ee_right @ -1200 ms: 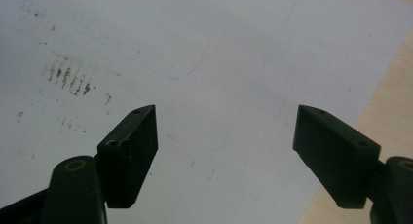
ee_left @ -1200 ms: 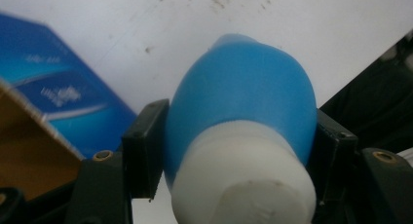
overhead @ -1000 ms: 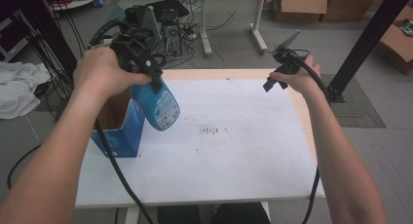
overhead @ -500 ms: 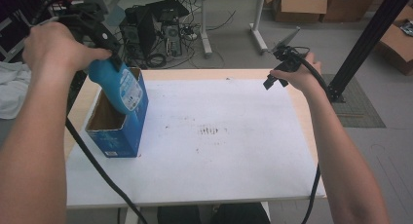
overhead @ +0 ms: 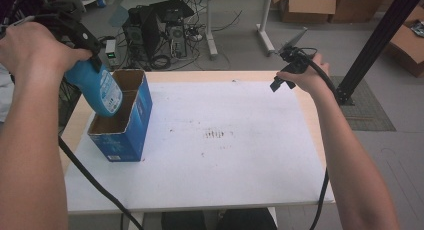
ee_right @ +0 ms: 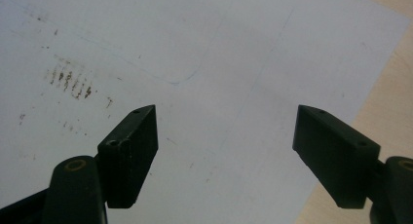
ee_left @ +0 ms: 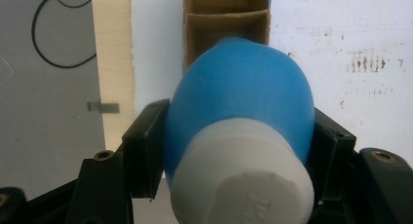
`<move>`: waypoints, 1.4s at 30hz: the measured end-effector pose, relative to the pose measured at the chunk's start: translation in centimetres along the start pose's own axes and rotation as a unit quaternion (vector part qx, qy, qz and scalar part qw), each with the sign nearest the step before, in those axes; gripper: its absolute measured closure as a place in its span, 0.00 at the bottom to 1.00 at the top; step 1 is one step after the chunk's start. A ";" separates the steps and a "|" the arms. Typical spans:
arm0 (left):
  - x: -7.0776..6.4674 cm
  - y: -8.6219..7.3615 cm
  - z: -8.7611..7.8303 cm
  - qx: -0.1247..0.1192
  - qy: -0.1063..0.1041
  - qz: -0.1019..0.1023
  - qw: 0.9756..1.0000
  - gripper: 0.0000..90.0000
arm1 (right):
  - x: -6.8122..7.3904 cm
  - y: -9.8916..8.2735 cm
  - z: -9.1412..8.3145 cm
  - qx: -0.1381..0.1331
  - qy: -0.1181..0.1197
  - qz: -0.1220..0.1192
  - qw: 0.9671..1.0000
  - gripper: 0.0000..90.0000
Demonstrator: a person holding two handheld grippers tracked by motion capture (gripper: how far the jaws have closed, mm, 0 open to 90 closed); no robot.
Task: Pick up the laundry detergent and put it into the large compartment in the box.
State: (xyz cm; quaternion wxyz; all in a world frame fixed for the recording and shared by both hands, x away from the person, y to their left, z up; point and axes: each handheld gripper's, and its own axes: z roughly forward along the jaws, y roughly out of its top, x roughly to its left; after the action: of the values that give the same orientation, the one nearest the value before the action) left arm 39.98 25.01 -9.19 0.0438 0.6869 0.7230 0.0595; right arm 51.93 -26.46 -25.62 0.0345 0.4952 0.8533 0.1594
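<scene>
We work over the counter (overhead: 210,155), its top covered by a white sheet (overhead: 225,165) with a patch of small dark marks near the middle. Next in size is the blue cardboard box (overhead: 131,125), open at the top and split by a divider into two compartments, standing at the left of the sheet. In the left gripper view its brown inside lies straight ahead of our left jaws, beyond the tip of what they hold.

Our left gripper (overhead: 82,45) grips a blue bottle (overhead: 97,90) with a white cap (ee_left: 243,177). The jaws close on the shoulder just under the cap, one pad on each side, and the cap points back toward the camera. The body hangs down and forward, tilted over the box's rim, with its base at the nearer compartment.

Our right gripper (ee_right: 224,151) hovers over the bare sheet at the far right corner, its jaws spread wide with nothing between them.

We judge the step in hand to be lowering the bottle into the box. To do it well, we keep the jaws firm, since the rounded shoulder could slip. We bring the bottle closer to upright, centre its base over one compartment clear of the divider and walls, and sink it slowly. We let go only when the base rests on the bottom. The free right jaws could steady the light box if it starts to shift.
</scene>
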 end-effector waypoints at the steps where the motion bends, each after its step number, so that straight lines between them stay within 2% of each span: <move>1: 0.1 0.0 0.2 -0.001 0.000 -0.003 1.000 0.41 | 0.0 0.0 0.0 0.000 0.000 0.001 1.000 0.27; 8: 0.3 0.2 1.4 0.006 0.012 -0.014 1.000 0.41 | -0.2 -0.2 -0.1 0.002 -0.001 0.004 1.000 0.27; 11: 0.1 0.4 2.7 0.013 0.016 -0.014 1.000 0.41 | -0.2 -0.2 -0.1 0.001 -0.002 0.004 1.000 0.27; 14: 0.0 0.5 3.5 0.020 0.015 -0.015 1.000 0.41 | -0.2 -0.1 0.1 0.002 -0.002 0.004 1.000 0.27; 15: -0.1 0.6 4.4 0.026 0.015 -0.016 0.999 0.41 | -0.2 -0.1 0.1 0.002 -0.004 0.001 1.000 0.27; 16: -0.1 0.6 4.4 0.026 0.015 -0.016 0.999 0.41 | -0.2 -0.1 0.1 0.002 -0.004 0.001 1.000 0.27; 19: -0.4 0.8 5.8 0.033 0.016 -0.016 0.999 0.41 | -0.1 -0.1 0.2 0.003 -0.002 0.001 1.000 0.27; 29: -0.3 0.9 8.4 0.044 0.014 -0.022 0.999 0.41 | -0.3 -0.1 0.3 0.005 -0.004 0.001 1.000 0.27; 42: -0.6 1.0 12.6 0.066 0.015 -0.024 0.997 0.41 | -0.6 -0.3 0.8 0.008 0.001 0.003 1.000 0.27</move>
State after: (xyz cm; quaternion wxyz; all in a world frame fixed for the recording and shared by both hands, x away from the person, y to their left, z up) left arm 42.87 24.83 -21.51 -0.0111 0.6695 0.7425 0.0202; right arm 52.17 -26.95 -26.56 0.0293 0.4976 0.8533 0.1533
